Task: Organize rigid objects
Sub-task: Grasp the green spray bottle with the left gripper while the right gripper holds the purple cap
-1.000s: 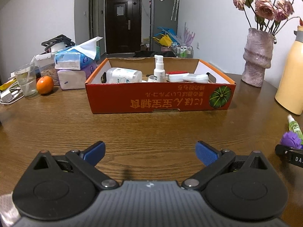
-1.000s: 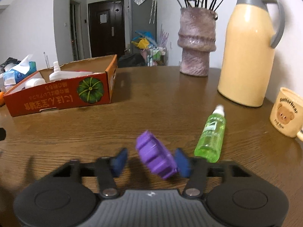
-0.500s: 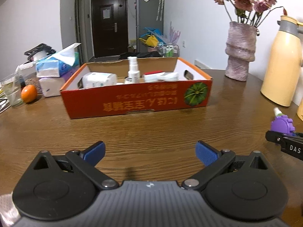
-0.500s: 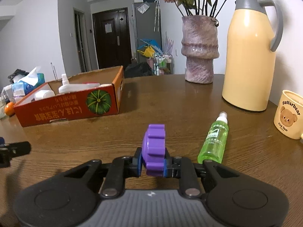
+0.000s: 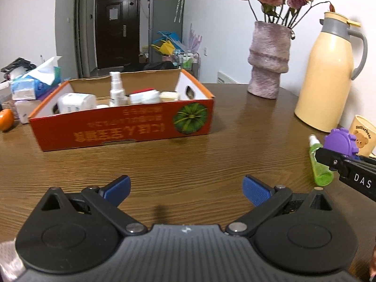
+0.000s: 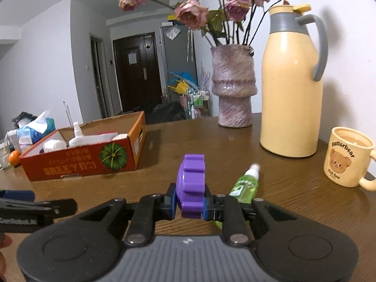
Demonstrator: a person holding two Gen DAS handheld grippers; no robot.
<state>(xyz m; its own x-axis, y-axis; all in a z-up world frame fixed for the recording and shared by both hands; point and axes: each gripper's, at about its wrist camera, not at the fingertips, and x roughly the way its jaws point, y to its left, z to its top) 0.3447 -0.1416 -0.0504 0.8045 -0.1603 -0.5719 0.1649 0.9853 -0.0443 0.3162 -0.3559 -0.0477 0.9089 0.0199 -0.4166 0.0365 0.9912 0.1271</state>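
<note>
Purple knob: I see the purple knob (image 6: 191,183) clamped edge-on between the blue pads (image 6: 172,199) of my right hand-held gripper (image 6: 189,201), lifted above the desk (image 6: 211,145).
Right hand-held gripper: closed on the knob from both sides.
Left hand-held gripper: my left hand-held gripper (image 5: 186,189) has its fingers spread apart, nothing between them.
Green bottle: the green bottle (image 6: 245,184) lies on the desk just right of the knob.
Box: the orange box (image 5: 124,122) sits farther back on the left, holding a white spray bottle (image 5: 116,89) and other white containers.
Background: jug (image 6: 292,84), vase (image 6: 232,87), mug (image 6: 345,156) on the right.
</note>
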